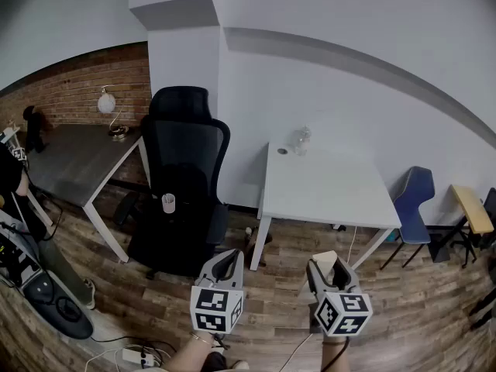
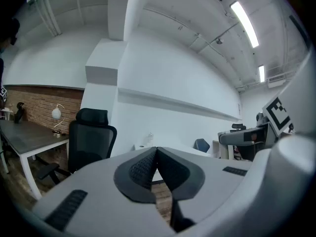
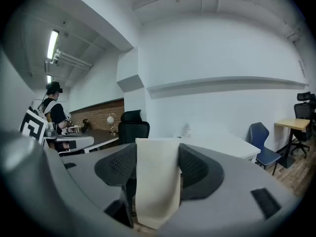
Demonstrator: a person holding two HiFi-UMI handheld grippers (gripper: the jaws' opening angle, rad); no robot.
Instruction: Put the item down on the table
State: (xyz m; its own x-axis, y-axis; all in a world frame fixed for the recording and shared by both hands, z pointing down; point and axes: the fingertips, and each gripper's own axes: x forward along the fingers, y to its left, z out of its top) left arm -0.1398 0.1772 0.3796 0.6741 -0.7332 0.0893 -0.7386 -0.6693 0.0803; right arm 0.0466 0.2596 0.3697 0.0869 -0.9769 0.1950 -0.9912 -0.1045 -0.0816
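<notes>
My right gripper (image 1: 325, 265) hangs over the wooden floor, short of the white table (image 1: 325, 196), and is shut on a cream, flat-sided item (image 1: 326, 259). In the right gripper view the item (image 3: 156, 181) stands upright between the two black pads (image 3: 195, 168), which press on its sides; my right gripper (image 3: 157, 164) points towards the table (image 3: 224, 141). My left gripper (image 1: 229, 257) floats beside it on the left. Its pads (image 2: 143, 168) meet with nothing between them, so my left gripper (image 2: 157, 154) is shut and empty.
A clear bottle (image 1: 301, 140) and a small round thing (image 1: 282, 151) stand at the table's far edge. A black office chair (image 1: 184, 184) with a white cup (image 1: 168, 202) stands left of the table, beyond it a dark desk (image 1: 74, 161) with a lamp (image 1: 108, 104). A blue chair (image 1: 415, 198) stands right. A person (image 1: 15, 200) is at far left.
</notes>
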